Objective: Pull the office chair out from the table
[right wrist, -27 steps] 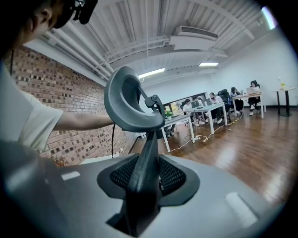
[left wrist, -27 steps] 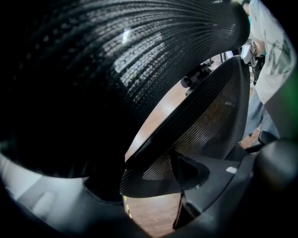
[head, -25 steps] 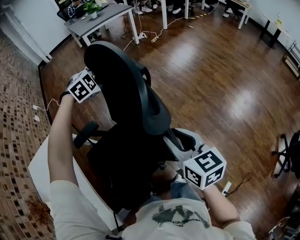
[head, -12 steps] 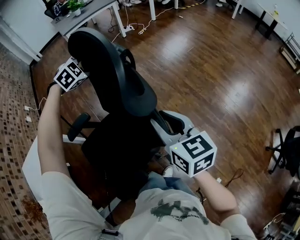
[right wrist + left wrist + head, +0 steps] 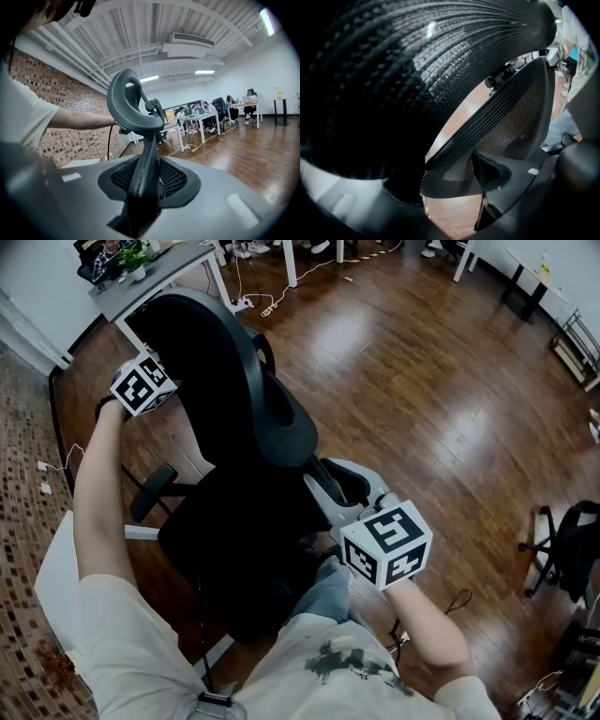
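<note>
The black office chair (image 5: 234, 540) stands in front of me on the wood floor, its back turned my way. My left gripper (image 5: 161, 382) reaches to the left edge of the mesh headrest (image 5: 202, 343). In the left gripper view the headrest (image 5: 403, 79) lies against the left jaw, and the right pad (image 5: 487, 169) stands clear of it, so the left gripper (image 5: 440, 192) is open and hooked there. My right gripper (image 5: 342, 491) is shut on the right edge of the backrest (image 5: 281, 427). In the right gripper view that edge (image 5: 143, 173) runs between the jaws of the right gripper (image 5: 143, 197).
A white table (image 5: 52, 582) sits low at the left by the brick wall (image 5: 23, 474). A grey desk (image 5: 159, 273) with a plant stands beyond the chair, with cables (image 5: 262, 306) on the floor. Another chair (image 5: 562, 549) stands at the right. People sit at far desks (image 5: 211, 112).
The chair and both grippers have travelled together across the floor, and the grey desk has slid toward the picture's top left. Neither hold on the chair has changed.
</note>
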Demonstrator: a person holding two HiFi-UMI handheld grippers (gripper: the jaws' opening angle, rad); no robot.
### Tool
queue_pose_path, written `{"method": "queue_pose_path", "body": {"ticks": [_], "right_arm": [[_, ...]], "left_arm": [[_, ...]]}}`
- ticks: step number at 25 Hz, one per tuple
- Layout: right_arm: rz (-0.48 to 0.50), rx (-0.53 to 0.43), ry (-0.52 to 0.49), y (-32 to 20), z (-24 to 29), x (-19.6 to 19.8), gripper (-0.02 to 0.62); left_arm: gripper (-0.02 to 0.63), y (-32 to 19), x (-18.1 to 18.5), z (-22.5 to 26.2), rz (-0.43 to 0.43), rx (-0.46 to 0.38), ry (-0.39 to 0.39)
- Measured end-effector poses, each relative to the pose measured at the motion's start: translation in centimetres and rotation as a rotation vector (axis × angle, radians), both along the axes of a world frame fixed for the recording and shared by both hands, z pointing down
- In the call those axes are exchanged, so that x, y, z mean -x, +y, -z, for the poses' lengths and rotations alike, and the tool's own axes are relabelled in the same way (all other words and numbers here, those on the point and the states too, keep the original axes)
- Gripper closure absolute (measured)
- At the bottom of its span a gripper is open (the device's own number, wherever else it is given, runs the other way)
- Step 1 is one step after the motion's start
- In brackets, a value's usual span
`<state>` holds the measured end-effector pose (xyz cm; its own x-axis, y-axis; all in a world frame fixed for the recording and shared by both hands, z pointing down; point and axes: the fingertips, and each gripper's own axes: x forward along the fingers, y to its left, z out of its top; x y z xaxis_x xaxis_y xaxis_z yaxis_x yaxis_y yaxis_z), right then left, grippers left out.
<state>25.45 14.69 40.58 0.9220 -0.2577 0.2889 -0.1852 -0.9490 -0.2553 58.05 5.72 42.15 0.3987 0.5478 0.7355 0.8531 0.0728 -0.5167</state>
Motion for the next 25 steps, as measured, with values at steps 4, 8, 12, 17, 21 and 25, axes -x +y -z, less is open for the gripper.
{"method": "queue_pose_path", "body": {"ticks": [4,8,12,17,21,25], "right_arm": [[0.011,0.003,-0.001,3.0,0.1,-0.6,0.472],[0.013,0.004,-0.008,6.6,-0.1,-2.0,0.472],[0.012,0.019,-0.028,10.0,-0.3,-3.7,0.474],[0.010,0.030,-0.039,14.0,-0.1,-5.4,0.474],[-0.007,0.038,-0.046,16.8,-0.1,-6.7,0.474],[-0.022,0.034,-0.051,19.7,-0.2,-7.5,0.474]], "left_arm": [[0.276,3.1,-0.5,0.0,-0.004,0.004,-0.002],[0.278,5.7,-1.9,0.0,0.008,0.004,0.013],[0.278,8.2,-3.2,-0.2,0.026,-0.007,0.003],[0.278,11.7,-4.7,0.0,0.026,-0.006,-0.006],[0.276,14.6,-5.9,0.0,0.016,0.009,-0.014],[0.276,18.4,-7.3,0.1,-0.010,0.027,0.011]]}}
